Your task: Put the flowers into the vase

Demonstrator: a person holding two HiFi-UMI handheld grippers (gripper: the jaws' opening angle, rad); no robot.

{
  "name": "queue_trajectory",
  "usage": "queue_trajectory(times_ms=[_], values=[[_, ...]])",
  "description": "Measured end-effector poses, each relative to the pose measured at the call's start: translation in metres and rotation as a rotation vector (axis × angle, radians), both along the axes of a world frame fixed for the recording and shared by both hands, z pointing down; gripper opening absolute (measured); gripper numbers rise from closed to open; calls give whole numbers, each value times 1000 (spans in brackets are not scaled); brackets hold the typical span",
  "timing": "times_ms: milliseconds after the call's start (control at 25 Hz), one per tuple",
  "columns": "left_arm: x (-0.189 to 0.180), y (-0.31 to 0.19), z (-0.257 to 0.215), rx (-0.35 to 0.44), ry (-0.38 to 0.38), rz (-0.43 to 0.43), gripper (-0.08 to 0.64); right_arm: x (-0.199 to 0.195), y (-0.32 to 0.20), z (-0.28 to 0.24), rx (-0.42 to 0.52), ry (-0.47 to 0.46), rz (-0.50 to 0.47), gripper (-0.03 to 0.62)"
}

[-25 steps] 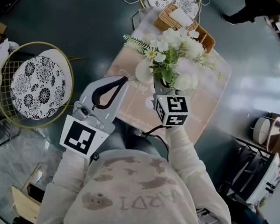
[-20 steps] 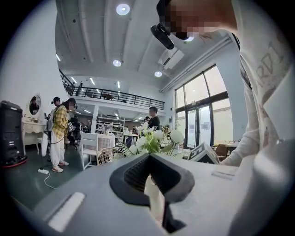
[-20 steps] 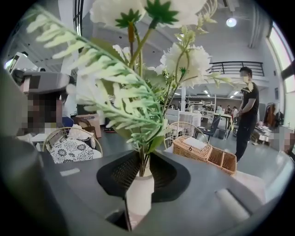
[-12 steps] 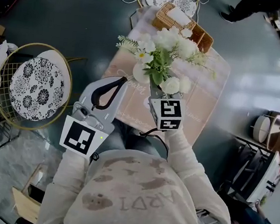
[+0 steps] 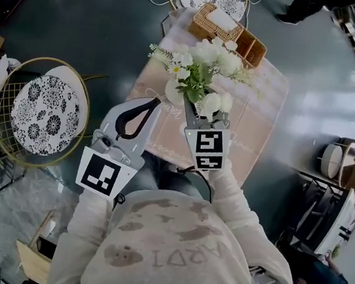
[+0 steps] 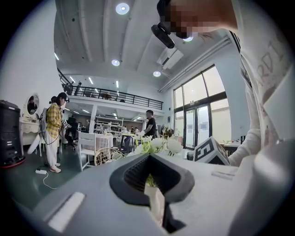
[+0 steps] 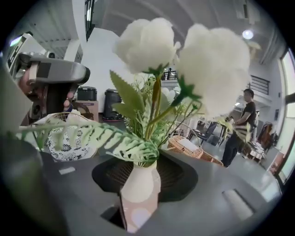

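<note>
Right gripper view: bunch of white round blooms and green fern leaves (image 7: 154, 106) standing in a slim white narrow-necked vase (image 7: 138, 189) on the pink checked worktop (image 5: 258, 116), seen through the gap of the right gripper (image 5: 204, 117), jaws just opened wide, pads off it. Probably light and top-heavy, stems springy, vase smooth and breakable: best taken by the bundled stems just above the neck. Off to the near left, left gripper (image 5: 151, 103) with jaws pressed together on nothing.
</note>
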State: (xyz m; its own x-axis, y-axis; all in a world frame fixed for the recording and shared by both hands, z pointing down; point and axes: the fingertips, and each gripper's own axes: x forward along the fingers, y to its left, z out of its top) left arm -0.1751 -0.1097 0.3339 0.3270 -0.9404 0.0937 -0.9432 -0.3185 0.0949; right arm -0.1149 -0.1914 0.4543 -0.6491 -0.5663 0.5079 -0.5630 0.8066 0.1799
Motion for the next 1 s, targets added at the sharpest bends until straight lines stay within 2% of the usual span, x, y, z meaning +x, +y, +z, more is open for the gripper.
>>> queue_trajectory(times_ms=[200,520,760,1000], values=[[4,0,0,5,-5,7,0,-1,8,3,18,49,-22,189],[8,2,0,4,-3,7,0,9,15,25,-55,105,8,198],[13,6,-2,4,-13,8,0,22,27,25,-131,26,32,196],[22,12,-7,12,-24,6,0,41,51,12,-174,-65,6,182]])
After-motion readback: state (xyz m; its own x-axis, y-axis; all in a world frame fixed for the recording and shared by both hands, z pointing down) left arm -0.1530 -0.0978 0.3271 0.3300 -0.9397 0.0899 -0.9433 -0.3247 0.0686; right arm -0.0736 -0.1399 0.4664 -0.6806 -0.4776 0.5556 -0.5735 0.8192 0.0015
